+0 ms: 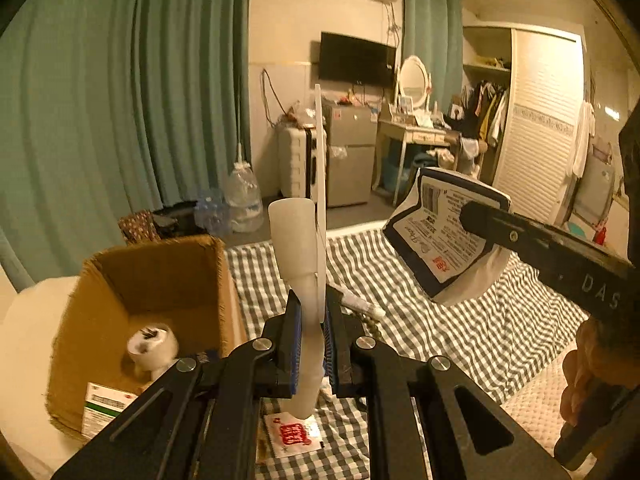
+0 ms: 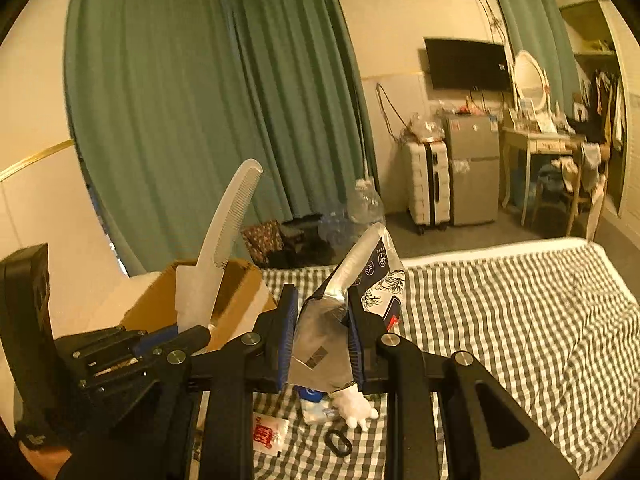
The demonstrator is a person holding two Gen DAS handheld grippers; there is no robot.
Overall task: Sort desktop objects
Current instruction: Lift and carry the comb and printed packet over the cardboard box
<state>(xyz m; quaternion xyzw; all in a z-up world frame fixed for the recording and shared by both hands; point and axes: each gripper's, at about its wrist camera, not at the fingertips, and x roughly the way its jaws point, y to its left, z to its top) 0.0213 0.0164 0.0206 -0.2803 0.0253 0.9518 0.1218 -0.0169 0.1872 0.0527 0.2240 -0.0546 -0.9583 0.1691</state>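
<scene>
A bed covered with a checked cloth [image 2: 500,320] spreads beneath and beyond both sets of fingers, and it serves as the work surface. Up past the left-hand fingers and to their left stands an open cardboard box [image 1: 168,264]. Inside it already lie a roll of white tape [image 1: 154,346] and a small green-and-white carton [image 1: 102,406], so part of the sorting looks done.

The right gripper [image 2: 322,332] is closed on a foil-backed packet [image 2: 328,320], which stands tilted upward between its blue pads; from the left wrist view the packet's printed face [image 1: 440,228] hangs in the air well to the right of the left fingers. The left gripper [image 1: 310,344] is clamped on a white comb [image 1: 298,248] by its handle, and the comb rises upright from the fingers with its teeth edge-on. In the right wrist view the comb [image 2: 224,240] stands just before the box mouth.

Both items are lifted clear of the cloth and not yet dropped into the box, so that is the step in hand. Still left on the cloth, below and just behind the fingers, are a red-and-white sachet [image 1: 294,434], a small white pack with blue print [image 2: 314,404], a white fluffy thing [image 2: 354,404] and a black ring clip [image 2: 340,442]. By my judgement the task is roughly midway.
</scene>
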